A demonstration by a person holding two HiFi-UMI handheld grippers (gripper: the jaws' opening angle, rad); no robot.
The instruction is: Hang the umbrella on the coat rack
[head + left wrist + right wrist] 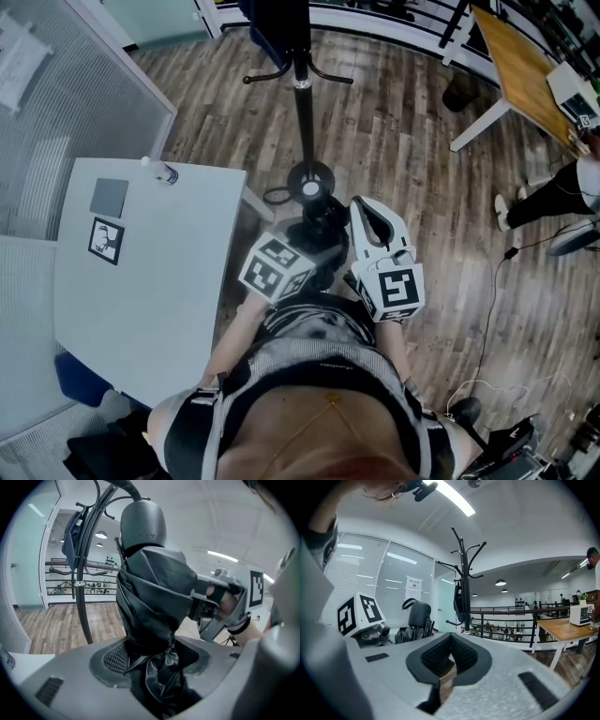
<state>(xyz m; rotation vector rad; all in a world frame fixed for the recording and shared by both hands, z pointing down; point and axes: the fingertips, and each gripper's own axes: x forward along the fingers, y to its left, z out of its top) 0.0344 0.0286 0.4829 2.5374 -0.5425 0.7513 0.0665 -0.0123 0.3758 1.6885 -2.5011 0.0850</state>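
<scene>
Black umbrella [154, 597], black coat rack [305, 108], white table [141, 281], brown wood-grain floor [403, 141].

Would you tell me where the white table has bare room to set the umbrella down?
The table is bare over its near half, from the marker tag down to the near edge. The far end is busier: a grey square and a small bottle at the rim. The coat rack stands off that corner.

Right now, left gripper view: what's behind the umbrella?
Behind it, to the left: the coat rack with a dark blue item hung on it, a railing and wood floor. The umbrella fills the middle; whatever is straight behind it is covered.
</scene>
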